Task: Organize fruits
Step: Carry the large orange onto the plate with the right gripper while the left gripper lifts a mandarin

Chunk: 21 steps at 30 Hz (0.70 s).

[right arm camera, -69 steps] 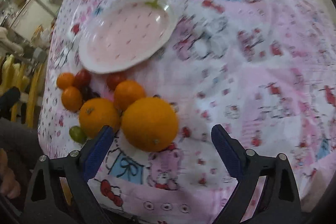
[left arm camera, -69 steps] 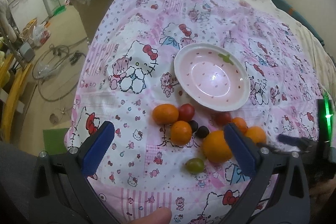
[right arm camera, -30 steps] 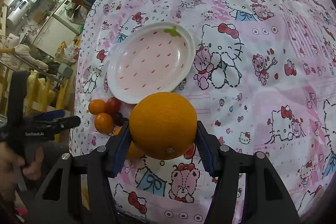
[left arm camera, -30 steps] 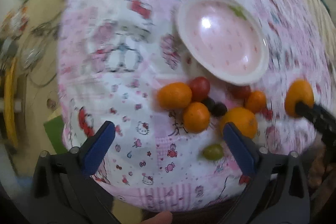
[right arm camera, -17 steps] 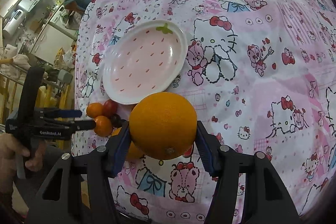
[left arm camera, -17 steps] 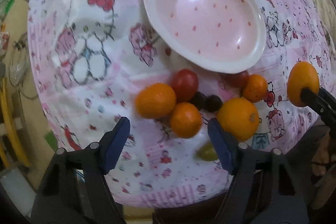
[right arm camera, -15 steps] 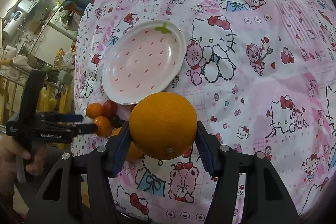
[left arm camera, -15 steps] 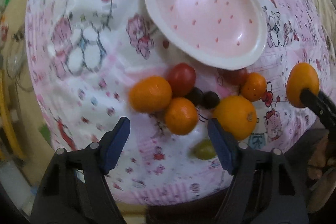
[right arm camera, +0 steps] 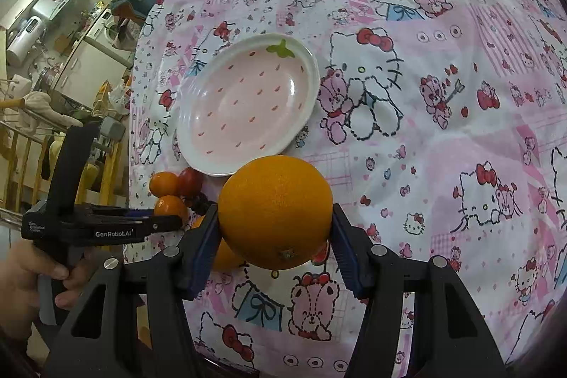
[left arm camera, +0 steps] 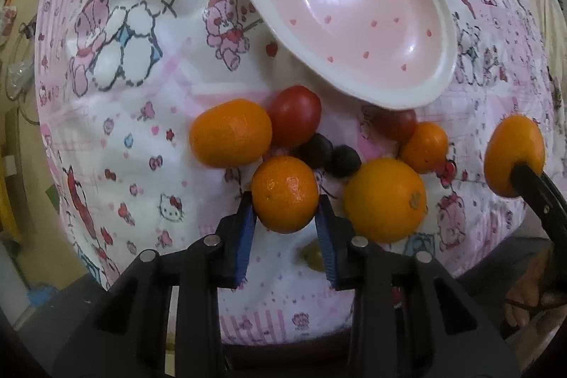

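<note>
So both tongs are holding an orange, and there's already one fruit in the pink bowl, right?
Not quite. The left tongs hold a small orange and the right tongs hold a big orange, but the pink bowl has no fruit in it. Both wrist views show it bare; the other fruits lie on the cloth beside it.

A green fruit (left arm camera: 313,254) is being mostly hidden behind the left gripper (left arm camera: 285,218). A red tomato (left arm camera: 397,124) is being partly covered by the plate (left arm camera: 269,9) rim. In the right view, an orange (right arm camera: 221,254) is being largely hidden behind the big orange (right arm camera: 275,211).
</note>
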### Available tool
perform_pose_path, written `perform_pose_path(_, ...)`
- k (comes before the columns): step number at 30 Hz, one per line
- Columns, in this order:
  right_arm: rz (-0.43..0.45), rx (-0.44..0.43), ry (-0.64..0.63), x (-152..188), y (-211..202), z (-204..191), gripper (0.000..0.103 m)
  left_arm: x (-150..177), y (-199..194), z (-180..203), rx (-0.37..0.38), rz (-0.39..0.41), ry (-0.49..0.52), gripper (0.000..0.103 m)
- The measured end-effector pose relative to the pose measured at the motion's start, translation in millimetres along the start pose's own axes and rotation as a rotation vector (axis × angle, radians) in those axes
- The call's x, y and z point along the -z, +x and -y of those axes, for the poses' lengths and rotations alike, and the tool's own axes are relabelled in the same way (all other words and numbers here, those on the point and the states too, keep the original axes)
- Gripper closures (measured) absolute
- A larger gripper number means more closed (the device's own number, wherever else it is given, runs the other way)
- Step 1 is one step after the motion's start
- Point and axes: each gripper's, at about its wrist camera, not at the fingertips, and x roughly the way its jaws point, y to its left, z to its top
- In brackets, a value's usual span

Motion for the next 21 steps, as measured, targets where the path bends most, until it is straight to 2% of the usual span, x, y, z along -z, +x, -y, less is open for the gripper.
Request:
perform_pose_path(2,0.005,-0.001,-0.005,-1,-1,-2,0.042,2,-6,-1,-0.007,0.009,0.007,0.074)
perform_pose_path(4,0.009,0.001,-0.013,-1,-2,-3,0.042,23,-20,2,0.004,0.015,0.006,0.074)
perform_pose_path(8,0.020,0.008,-0.024,1,-7,-3,0.042,31,-48,8,0.038,0.054,0.036,0.074)
perform_pose_path(13,0.036,0.010,-0.024,2,-11,0,0.042,46,-86,16,0.018,0.189,0.108,0.074)
perform_pose_path(18,0.063,0.012,-0.012,-5,-20,-3,0.042,18,-90,5,0.036,0.235,0.112,0.074)
perform_pose_path(21,0.094,0.004,-0.015,-16,-24,-5,0.042,-1,-89,8,0.017,0.255,0.114,0.074)
